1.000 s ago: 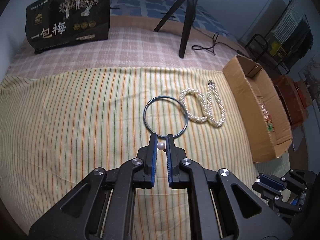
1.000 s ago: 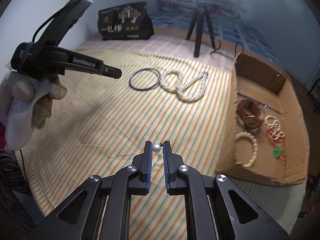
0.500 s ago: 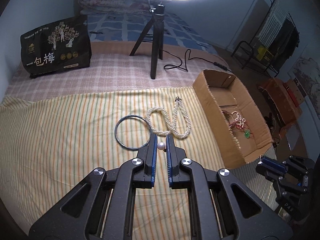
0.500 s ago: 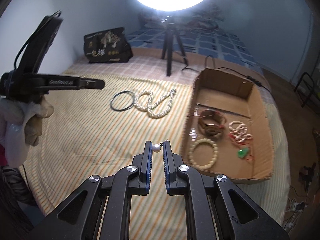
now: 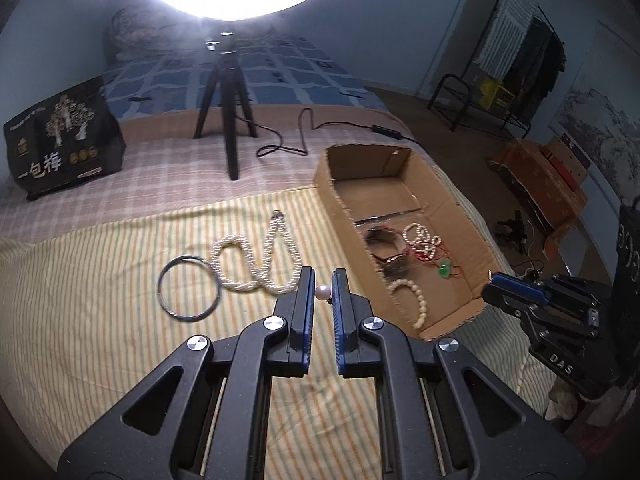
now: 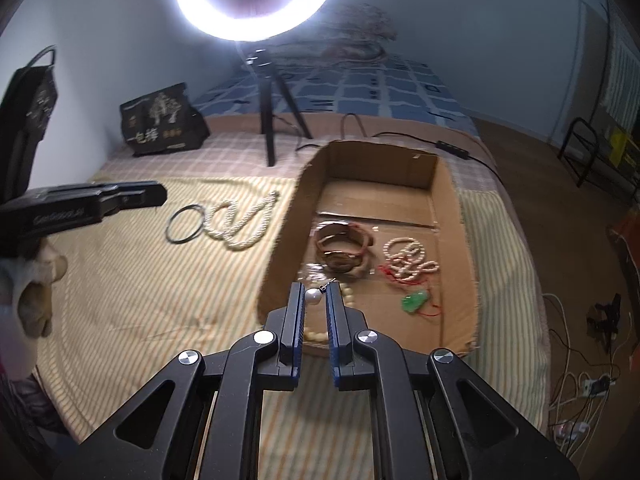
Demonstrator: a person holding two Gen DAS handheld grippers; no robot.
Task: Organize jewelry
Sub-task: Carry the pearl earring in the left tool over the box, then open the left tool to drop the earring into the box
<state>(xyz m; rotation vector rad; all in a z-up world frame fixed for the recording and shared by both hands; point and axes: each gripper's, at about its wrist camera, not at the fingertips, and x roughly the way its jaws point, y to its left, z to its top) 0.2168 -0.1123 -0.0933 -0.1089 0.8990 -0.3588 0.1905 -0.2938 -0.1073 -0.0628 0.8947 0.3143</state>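
My left gripper (image 5: 322, 292) is shut on a white pearl earring (image 5: 322, 292), held above the striped cloth beside the cardboard box (image 5: 328, 196). My right gripper (image 6: 314, 296) is shut on a second pearl earring (image 6: 313, 296), held over the near end of the box (image 6: 280, 248). The box holds a brown bangle (image 6: 342, 248), a white bead bracelet (image 6: 408, 258), a green pendant on red cord (image 6: 416, 304) and a cream bead bracelet (image 5: 412, 300). A pearl necklace (image 5: 260, 264) and a dark hoop (image 5: 188, 294) lie on the cloth left of the box.
A ring light on a black tripod (image 5: 228, 120) stands behind the cloth, its cable (image 5: 304, 136) running right. A black printed bag (image 5: 60, 144) stands at the back left. The bed edge drops off to the right, with cables on the floor (image 6: 580, 380).
Both grippers have lifted and tilted up, each still holding its pearl earring. The right gripper has moved from over the cloth to over the box's near end. The left has shifted right.
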